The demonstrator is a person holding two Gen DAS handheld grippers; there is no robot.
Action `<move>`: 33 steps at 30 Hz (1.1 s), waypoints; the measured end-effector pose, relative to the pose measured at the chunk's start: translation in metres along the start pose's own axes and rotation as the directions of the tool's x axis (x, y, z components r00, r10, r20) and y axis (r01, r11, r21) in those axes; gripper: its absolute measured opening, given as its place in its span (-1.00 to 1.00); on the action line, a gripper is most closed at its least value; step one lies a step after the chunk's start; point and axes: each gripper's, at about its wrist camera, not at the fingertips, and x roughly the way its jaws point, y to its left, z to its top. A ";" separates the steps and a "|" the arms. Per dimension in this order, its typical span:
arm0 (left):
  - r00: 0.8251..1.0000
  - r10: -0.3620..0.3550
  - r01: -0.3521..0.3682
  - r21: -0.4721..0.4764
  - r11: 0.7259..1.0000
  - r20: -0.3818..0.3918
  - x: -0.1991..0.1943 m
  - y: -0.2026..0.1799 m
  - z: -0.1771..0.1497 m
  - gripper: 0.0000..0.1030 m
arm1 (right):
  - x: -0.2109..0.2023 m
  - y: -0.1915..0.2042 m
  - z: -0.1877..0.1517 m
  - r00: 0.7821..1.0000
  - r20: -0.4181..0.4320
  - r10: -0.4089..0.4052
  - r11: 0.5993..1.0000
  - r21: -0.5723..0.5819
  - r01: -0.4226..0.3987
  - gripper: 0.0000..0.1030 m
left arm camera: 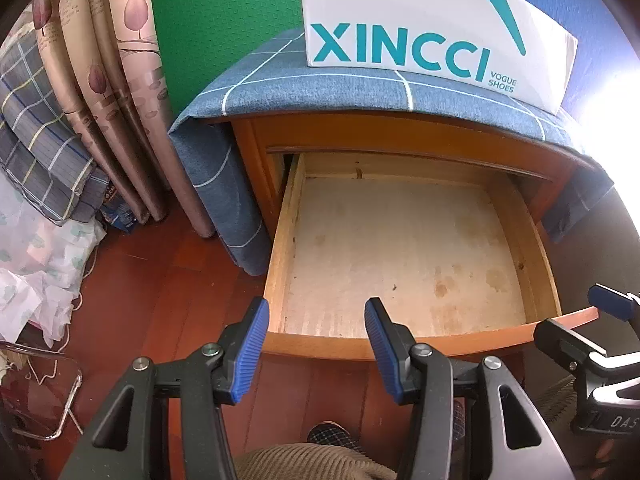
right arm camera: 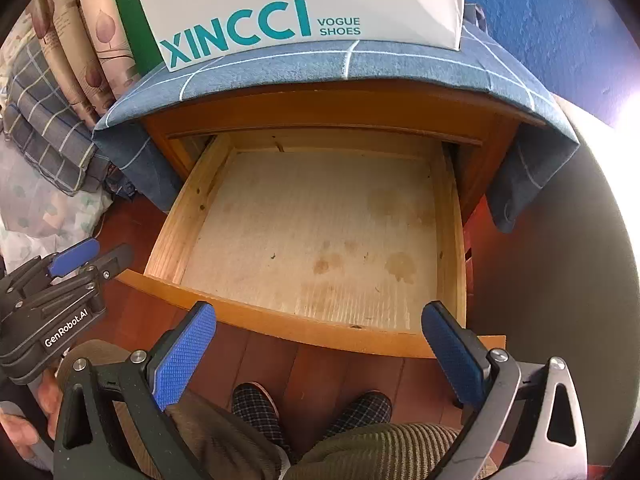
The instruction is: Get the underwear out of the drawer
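Two grippers are in my hands, both held above the front edge of the pulled-out drawer (left arm camera: 400,248) and angled down toward it. My left gripper (left arm camera: 316,344) has its blue pads spread apart with nothing between them; its left pad (left arm camera: 252,348) lies over the drawer's front left corner in the left wrist view. My right gripper (right arm camera: 320,356) is spread wider, also with nothing between its pads, and it sits over the drawer's front panel (right arm camera: 280,326). The drawer belongs to a wooden cabinet (right arm camera: 320,108) covered by a blue checked cloth (right arm camera: 320,66), on which a white shoe box (right arm camera: 304,4) printed "XINCCI VOGUE SHOES" stands. The drawer floor (right arm camera: 312,232) is pale, stained board, fully exposed in both views. I cannot see the underwear in either view; its location cannot be determined. Below the grippers are my corduroy trouser legs (right arm camera: 360,452) and checked slippers (right arm camera: 256,404) on the red-brown wood floor (left arm camera: 160,280). Folded checked bedding (left arm camera: 40,140) and patterned curtains (left arm camera: 116,80) lie left of the cabinet.
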 end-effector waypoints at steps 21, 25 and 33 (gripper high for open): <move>0.999 0.028 -0.028 0.014 1.000 -0.027 0.007 -0.003 -0.003 -0.01 | 0.006 -0.003 -0.002 1.000 -0.010 -0.001 1.000 0.018 0.001 0.98; 0.999 0.028 -0.027 0.013 1.000 -0.028 0.007 -0.003 -0.003 -0.01 | 0.006 -0.003 -0.002 1.000 -0.011 -0.004 1.000 0.015 0.004 0.98; 0.999 0.029 -0.029 0.010 1.000 -0.029 0.007 -0.003 -0.004 -0.01 | 0.007 -0.003 -0.002 1.000 -0.015 -0.013 1.000 0.012 0.014 0.98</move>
